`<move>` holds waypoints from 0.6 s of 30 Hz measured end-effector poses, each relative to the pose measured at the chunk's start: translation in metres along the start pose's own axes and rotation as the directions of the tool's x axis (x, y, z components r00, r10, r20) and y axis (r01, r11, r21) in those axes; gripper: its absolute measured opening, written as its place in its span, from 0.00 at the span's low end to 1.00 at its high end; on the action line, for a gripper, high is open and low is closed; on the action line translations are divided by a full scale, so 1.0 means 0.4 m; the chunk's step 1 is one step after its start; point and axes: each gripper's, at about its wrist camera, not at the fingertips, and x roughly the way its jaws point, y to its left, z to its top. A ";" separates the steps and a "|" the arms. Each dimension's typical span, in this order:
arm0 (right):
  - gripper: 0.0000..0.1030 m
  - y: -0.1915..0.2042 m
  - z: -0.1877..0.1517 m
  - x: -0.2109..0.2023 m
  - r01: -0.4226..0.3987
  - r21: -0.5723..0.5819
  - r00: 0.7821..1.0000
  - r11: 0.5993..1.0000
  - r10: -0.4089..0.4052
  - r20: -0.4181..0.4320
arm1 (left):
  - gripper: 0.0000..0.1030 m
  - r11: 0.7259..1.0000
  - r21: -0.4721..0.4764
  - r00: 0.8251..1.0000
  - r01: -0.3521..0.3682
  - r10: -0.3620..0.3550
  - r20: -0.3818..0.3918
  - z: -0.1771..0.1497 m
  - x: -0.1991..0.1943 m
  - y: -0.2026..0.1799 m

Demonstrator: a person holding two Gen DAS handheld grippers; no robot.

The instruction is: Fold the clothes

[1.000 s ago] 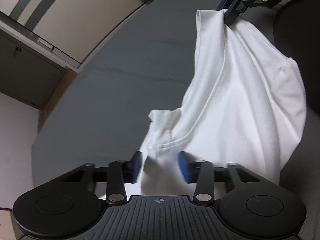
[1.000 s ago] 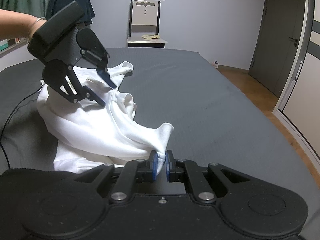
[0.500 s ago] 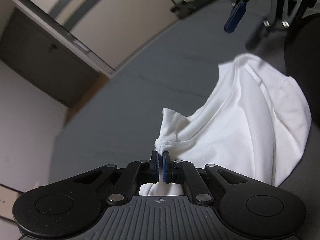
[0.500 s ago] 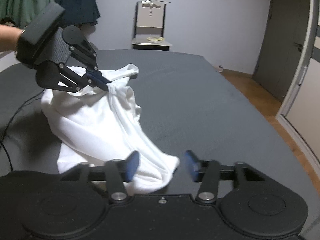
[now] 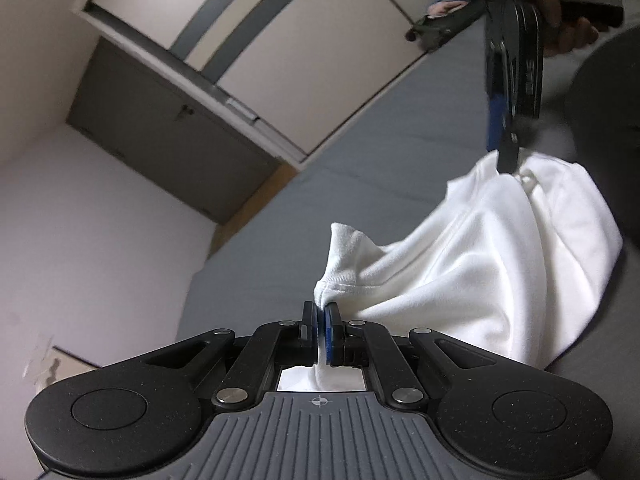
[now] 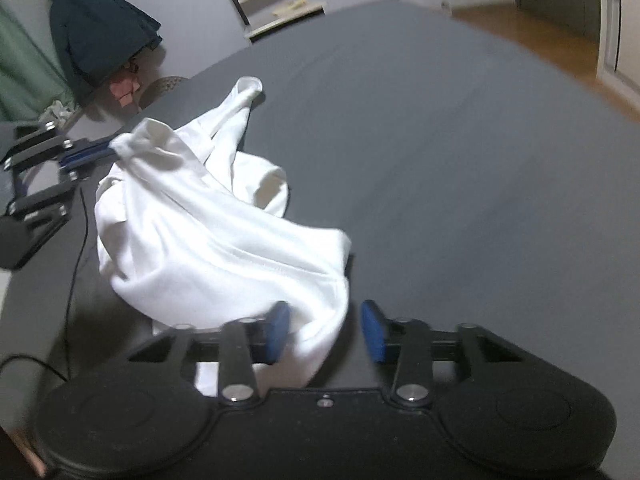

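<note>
The left gripper (image 5: 321, 330) is clamped on a bunched edge of the white garment (image 6: 208, 236), lifting that end; half a second ago it held the same pinch. The right gripper (image 6: 324, 332) stands wide with a loose corner of cloth between its fingers, having let go a moment earlier and come lower. The garment lies crumpled on the grey bed (image 6: 440, 140), so the right side likely seeks a fresh hold to spread it.

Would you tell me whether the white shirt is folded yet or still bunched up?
Still bunched: the white shirt lies crumpled on the dark surface, one edge pinched in the left hand-held gripper.
</note>
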 end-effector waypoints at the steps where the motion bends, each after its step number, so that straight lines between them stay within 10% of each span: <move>1: 0.15 0.002 0.005 0.015 -0.016 0.025 1.000 1.000 0.016 -0.012 | 0.03 1.000 -0.013 1.000 -0.023 0.023 -0.001 0.001 -0.008 0.000; 5: 0.03 0.087 0.016 0.001 0.136 -0.040 0.986 0.990 -0.131 0.105 | 0.03 0.984 -0.067 0.986 -0.167 0.165 -0.033 0.010 -0.038 0.013; 10: 0.03 0.262 -0.003 -0.115 0.387 -0.207 0.859 0.898 -0.271 0.434 | 0.02 0.905 -0.216 0.931 -0.365 0.351 -0.105 -0.009 -0.169 0.056; 18: 0.03 0.378 -0.098 -0.198 0.370 -0.299 0.853 0.880 -0.193 0.485 | 0.06 0.910 -0.335 0.969 -0.243 0.213 -0.123 -0.039 -0.258 0.042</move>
